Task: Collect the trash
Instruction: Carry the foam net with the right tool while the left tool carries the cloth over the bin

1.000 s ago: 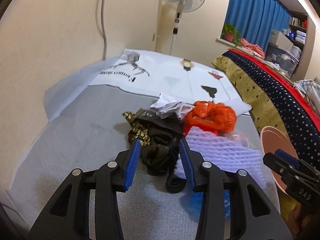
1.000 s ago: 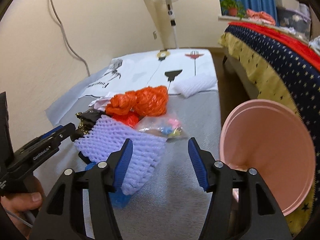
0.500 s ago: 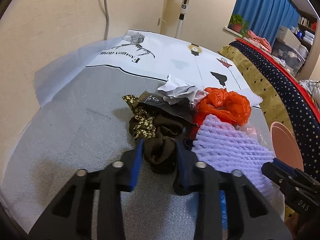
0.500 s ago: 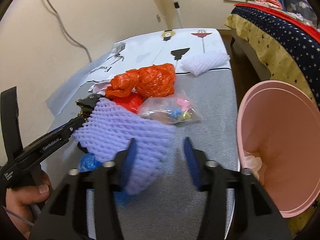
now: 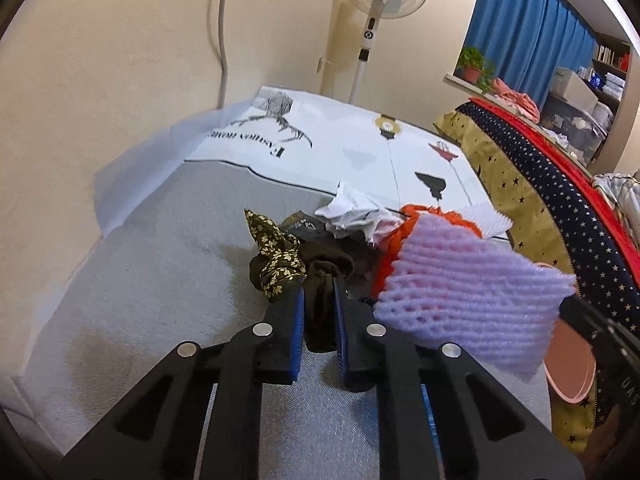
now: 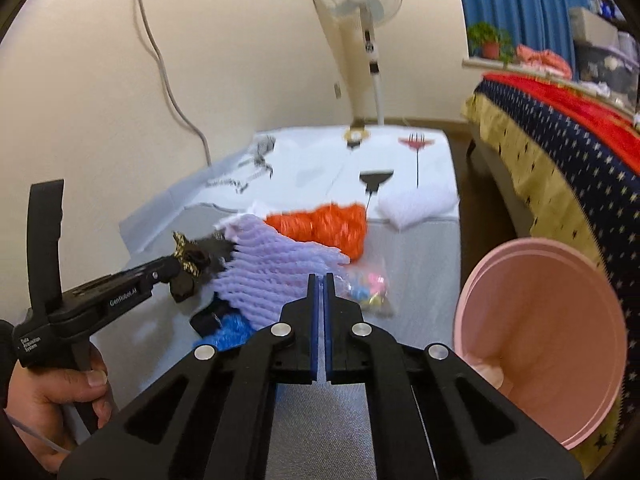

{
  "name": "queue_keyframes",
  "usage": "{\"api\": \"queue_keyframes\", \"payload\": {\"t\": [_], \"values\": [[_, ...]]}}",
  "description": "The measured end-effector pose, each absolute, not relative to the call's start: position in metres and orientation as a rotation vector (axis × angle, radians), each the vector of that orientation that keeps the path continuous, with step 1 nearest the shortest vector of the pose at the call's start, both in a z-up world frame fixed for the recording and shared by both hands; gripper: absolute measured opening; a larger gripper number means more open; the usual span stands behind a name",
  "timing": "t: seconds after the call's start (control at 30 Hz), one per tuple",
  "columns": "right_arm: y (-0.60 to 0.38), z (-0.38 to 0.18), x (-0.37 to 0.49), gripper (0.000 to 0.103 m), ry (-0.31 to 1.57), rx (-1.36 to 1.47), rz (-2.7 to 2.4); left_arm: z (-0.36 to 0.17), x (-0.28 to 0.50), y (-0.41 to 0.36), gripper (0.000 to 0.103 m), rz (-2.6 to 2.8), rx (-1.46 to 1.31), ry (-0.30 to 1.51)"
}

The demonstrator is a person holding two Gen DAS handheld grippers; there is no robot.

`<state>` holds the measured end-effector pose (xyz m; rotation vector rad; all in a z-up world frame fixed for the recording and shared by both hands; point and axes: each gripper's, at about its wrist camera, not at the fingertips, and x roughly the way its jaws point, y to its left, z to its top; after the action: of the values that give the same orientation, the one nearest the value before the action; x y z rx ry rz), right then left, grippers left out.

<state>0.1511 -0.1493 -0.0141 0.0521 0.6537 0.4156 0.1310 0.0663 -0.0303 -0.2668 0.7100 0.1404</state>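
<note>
A trash pile lies on the grey mat (image 5: 160,280). My left gripper (image 5: 319,300) is shut on a dark brown cloth (image 5: 322,280) tied to a gold-flowered scrap (image 5: 276,260); it also shows in the right wrist view (image 6: 188,264). My right gripper (image 6: 319,280) is shut on the edge of a lilac foam net (image 6: 276,276), lifted off the pile; the net shows in the left wrist view (image 5: 468,300). An orange plastic bag (image 6: 324,224), a clear bag of small coloured bits (image 6: 368,288), a blue wrapper (image 6: 228,332) and crumpled white paper (image 5: 352,212) lie there.
A pink bin (image 6: 544,332) stands tilted at the mat's right edge. A white foam net (image 6: 416,206) lies farther back on white printed sheets (image 5: 340,148). A bed with a starred cover (image 6: 560,152) is at right. A standing fan (image 6: 360,20) and wall are behind.
Both grippers closed: the left on the dark brown cloth, the right on the lilac foam net. The net has been raised off the pile and to the right.
</note>
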Motion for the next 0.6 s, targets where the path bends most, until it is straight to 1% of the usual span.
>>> {"api": "queue_keyframes", "payload": {"t": [0.23, 0.6], "values": [[-0.154, 0.008, 0.133, 0.002, 0.568, 0.026, 0.389, -0.009, 0.116, 0.059, 0.013, 0.117, -0.235, 0.650], [-0.179, 0.031, 0.113, 0.002, 0.504, 0.041, 0.318, 0.009, 0.098, 0.040, 0.013, 0.048, -0.203, 0.597]]}}
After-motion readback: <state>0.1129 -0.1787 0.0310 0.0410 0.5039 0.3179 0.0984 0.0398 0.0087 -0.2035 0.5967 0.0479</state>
